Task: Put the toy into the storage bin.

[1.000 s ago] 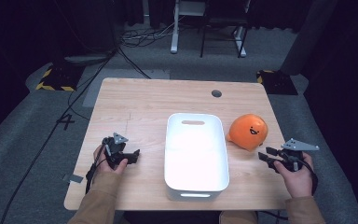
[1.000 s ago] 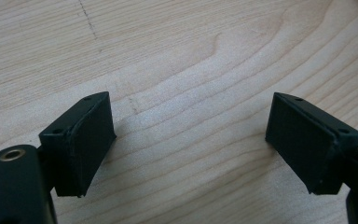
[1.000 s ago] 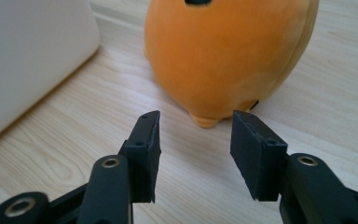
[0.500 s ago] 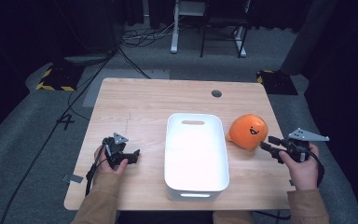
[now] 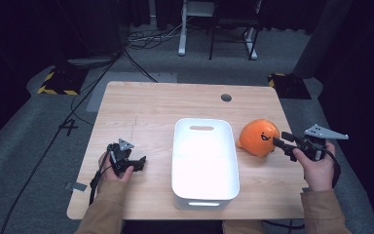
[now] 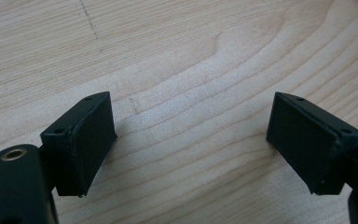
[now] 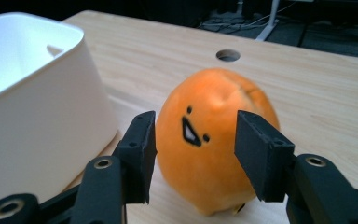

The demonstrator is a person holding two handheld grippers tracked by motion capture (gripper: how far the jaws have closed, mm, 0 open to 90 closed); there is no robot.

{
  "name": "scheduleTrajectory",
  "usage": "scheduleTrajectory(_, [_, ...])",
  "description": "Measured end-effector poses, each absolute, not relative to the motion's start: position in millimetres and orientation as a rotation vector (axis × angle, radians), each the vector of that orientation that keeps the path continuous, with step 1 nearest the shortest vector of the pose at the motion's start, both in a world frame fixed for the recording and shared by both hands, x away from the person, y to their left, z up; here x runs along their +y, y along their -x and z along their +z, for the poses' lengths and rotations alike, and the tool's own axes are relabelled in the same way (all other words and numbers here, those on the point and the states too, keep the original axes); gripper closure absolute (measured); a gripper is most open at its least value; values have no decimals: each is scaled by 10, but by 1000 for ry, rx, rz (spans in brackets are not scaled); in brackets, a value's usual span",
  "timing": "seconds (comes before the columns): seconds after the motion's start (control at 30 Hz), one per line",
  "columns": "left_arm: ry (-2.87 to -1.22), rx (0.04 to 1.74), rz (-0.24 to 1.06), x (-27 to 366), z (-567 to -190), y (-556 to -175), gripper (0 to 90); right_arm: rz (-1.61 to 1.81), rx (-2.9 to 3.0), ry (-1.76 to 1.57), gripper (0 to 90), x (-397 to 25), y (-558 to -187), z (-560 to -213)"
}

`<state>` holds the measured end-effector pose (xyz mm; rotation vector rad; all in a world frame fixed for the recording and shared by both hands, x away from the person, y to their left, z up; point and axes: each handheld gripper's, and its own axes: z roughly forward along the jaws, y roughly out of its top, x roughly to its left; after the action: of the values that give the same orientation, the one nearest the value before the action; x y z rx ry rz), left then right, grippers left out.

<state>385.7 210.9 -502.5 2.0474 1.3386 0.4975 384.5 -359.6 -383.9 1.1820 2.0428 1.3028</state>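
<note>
**Two hand-held grippers spread wide at a table with one bin and one orange toy**

The right hand-held gripper [image 5: 283, 140] hovers at the table's right edge, its jaws spread apart and pointing at the orange plush toy [image 5: 259, 137]. In the right gripper view the jaws stand either side of the toy [image 7: 214, 140] without visibly touching it; whether they reach its flanks or sit just short of it is hard to judge. The toy's lower edge is cut off there by the jaws.

The left hand-held gripper [image 5: 135, 165] rests low at the table's left front, jaws wide apart over bare wood, holding nothing. In the left gripper view both jaws are cropped at the bottom.

Between the two stands one white bin [image 5: 178, 161], open-topped with a handle slot at its far end; its glare hides the interior. The toy sits just beside its right wall, on the table [image 5: 146, 107]. One round cable hole [image 5: 226, 97] lies near the far edge.

Beyond the table, the dark floor holds cables and furniture legs, hard to make out.
</note>
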Motion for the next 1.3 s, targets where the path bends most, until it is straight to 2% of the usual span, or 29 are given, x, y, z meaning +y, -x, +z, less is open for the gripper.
scheduleTrajectory(0.4, [-2049, 1336, 496, 2110, -5025, -3858, 155, 1297, 1989, -1163, 457, -3588, -4004, -3677])
scheduleTrajectory(0.83, [-2048, 1337, 494, 2109, -5025, -3858, 155, 1321, 1991, -1234, 450, -3556, -4384, -3895])
scheduleTrajectory(0.9, [-2049, 1337, 494, 2110, -5025, -3858, 154, 1308, 1997, -1245, 485, -3556, -4417, -3943])
scheduleTrajectory(1.07, [-2050, 1335, 494, 2111, -5025, -3859, 153, 1343, 2013, -1272, 494, -3554, -4483, -4073])
scheduleTrajectory(1.23, [-2049, 1336, 493, 2110, -5025, -3859, 153, 1408, 2045, -1236, 651, -3539, -4515, -4188])
scheduleTrajectory(1.27, [-2051, 1335, 494, 2111, -5025, -3859, 153, 1412, 2063, -1208, 723, -3525, -4503, -4175])
scheduleTrajectory(1.3, [-2049, 1336, 493, 2110, -5025, -3859, 153, 1412, 2063, -1208, 723, -3525, -4503, -4175])
